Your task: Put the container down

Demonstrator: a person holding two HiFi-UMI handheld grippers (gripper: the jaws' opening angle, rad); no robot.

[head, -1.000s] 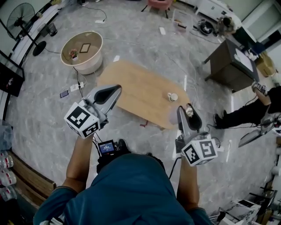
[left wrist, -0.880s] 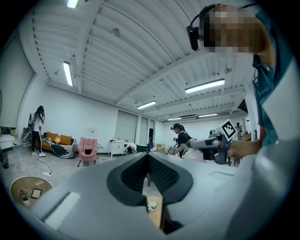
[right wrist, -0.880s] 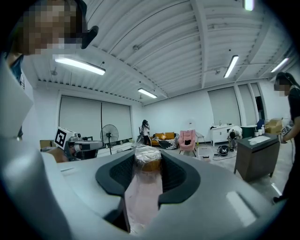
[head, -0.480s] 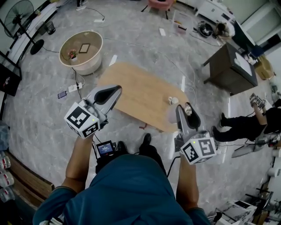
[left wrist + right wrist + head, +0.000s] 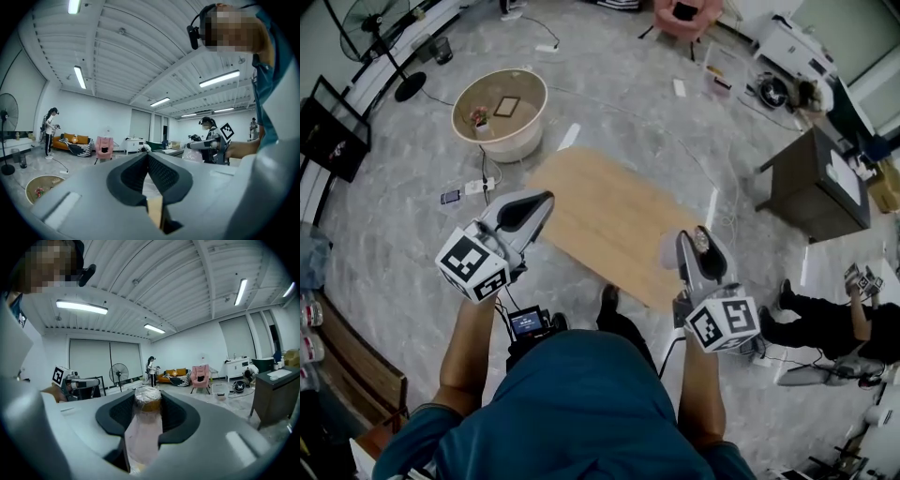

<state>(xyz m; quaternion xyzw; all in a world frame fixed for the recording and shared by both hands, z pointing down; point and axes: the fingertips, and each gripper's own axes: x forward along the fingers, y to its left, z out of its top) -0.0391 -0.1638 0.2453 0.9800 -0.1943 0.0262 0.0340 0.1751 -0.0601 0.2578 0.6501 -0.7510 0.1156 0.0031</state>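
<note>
My right gripper [image 5: 701,238] is shut on a clear, pinkish plastic container [image 5: 669,251] with a film-covered top. It holds it in the air over the near right edge of the low wooden table [image 5: 600,216]. In the right gripper view the container [image 5: 145,427] stands between the two dark pads [image 5: 174,414], and its crinkled top reaches the tips of the right gripper [image 5: 148,397]. My left gripper [image 5: 546,199] hovers by the table's left edge. In the left gripper view the left gripper [image 5: 148,154] has its jaws shut together with nothing between them.
A round beige basin [image 5: 500,112] with small items stands on the floor beyond the table's left end, and a power strip [image 5: 476,187] lies near it. A standing fan [image 5: 380,37], a pink chair [image 5: 686,14] and a dark cabinet [image 5: 820,183] ring the room. A person's legs [image 5: 825,319] lie at the right.
The head view has shifted, so the table now sits lower in the frame. The small white cup seen on the table before no longer shows. Both grippers keep their places and states.
</note>
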